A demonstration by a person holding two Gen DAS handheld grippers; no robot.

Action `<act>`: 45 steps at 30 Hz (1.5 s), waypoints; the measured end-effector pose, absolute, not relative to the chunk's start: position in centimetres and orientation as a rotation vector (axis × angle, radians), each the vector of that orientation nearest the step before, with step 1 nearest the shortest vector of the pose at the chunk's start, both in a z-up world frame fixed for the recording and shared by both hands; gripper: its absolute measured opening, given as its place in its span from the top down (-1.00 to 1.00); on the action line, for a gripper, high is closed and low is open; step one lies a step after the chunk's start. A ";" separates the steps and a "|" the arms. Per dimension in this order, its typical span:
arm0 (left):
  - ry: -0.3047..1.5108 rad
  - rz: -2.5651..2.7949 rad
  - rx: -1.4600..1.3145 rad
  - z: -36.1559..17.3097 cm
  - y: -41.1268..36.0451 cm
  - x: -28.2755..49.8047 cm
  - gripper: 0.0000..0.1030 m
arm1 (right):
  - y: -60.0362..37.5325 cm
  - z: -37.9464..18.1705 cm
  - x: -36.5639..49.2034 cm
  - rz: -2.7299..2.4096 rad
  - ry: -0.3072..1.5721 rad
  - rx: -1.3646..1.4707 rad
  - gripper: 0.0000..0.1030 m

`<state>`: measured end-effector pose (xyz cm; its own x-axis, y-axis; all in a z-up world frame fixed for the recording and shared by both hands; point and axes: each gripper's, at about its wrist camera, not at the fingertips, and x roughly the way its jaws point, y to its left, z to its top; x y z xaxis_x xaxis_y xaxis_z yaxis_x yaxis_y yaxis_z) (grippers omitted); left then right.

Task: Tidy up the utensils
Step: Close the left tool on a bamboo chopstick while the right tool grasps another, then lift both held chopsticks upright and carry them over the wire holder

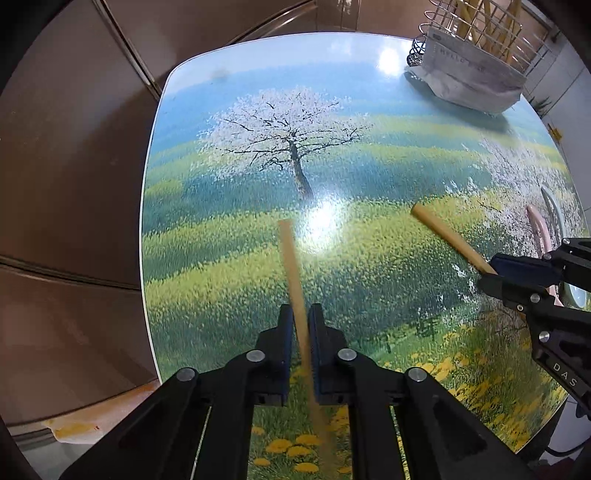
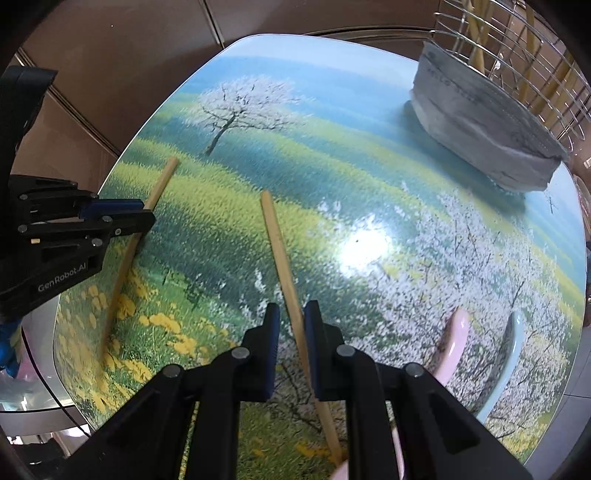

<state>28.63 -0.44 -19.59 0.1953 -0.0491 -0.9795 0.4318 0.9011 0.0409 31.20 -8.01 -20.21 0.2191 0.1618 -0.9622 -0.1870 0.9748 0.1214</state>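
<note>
My left gripper (image 1: 302, 314) is shut on a wooden chopstick (image 1: 290, 258) that points forward over the table; it also shows in the right wrist view (image 2: 144, 221) with its chopstick (image 2: 162, 181). My right gripper (image 2: 290, 314) is shut on a second wooden chopstick (image 2: 277, 243); in the left wrist view it (image 1: 489, 273) holds that chopstick (image 1: 447, 236) at the right. A wire utensil rack (image 1: 480, 26) with several chopsticks stands at the far right corner, also in the right wrist view (image 2: 517, 48).
The table (image 1: 258, 184) has a printed tree-and-meadow top. A grey cloth (image 2: 480, 125) wraps the rack's base. A pink spoon (image 2: 454, 343) and a pale blue spoon (image 2: 509, 362) lie at the near right. Brown floor tiles lie beyond the table's left edge.
</note>
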 end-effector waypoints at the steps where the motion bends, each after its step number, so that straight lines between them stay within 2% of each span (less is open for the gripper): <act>1: 1.330 -0.337 0.335 -19.7 -0.4 28.3 0.84 | -8.1 -20.3 31.3 0.237 1.326 -0.006 0.84; 10: 1.293 -0.272 0.281 -19.4 0.0 26.3 0.86 | -10.3 -20.0 32.0 0.250 1.303 0.071 0.87; 17: 1.282 -0.227 0.205 -18.7 -0.2 26.2 0.86 | -13.4 -18.9 30.3 0.296 1.196 0.168 0.88; 28: 1.136 -0.263 -0.054 -14.0 3.6 25.4 0.87 | -18.3 -14.9 26.0 0.335 0.997 0.264 0.88; 45: 0.945 -0.360 -0.159 -9.0 1.7 22.9 0.87 | -20.4 -9.3 22.3 0.330 0.801 0.311 0.88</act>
<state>22.95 1.71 -9.02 0.5316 -0.3689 -0.7624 0.2315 0.9292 -0.2881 22.32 -20.39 -9.31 0.6507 0.4013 -0.6446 -0.1692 0.9042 0.3922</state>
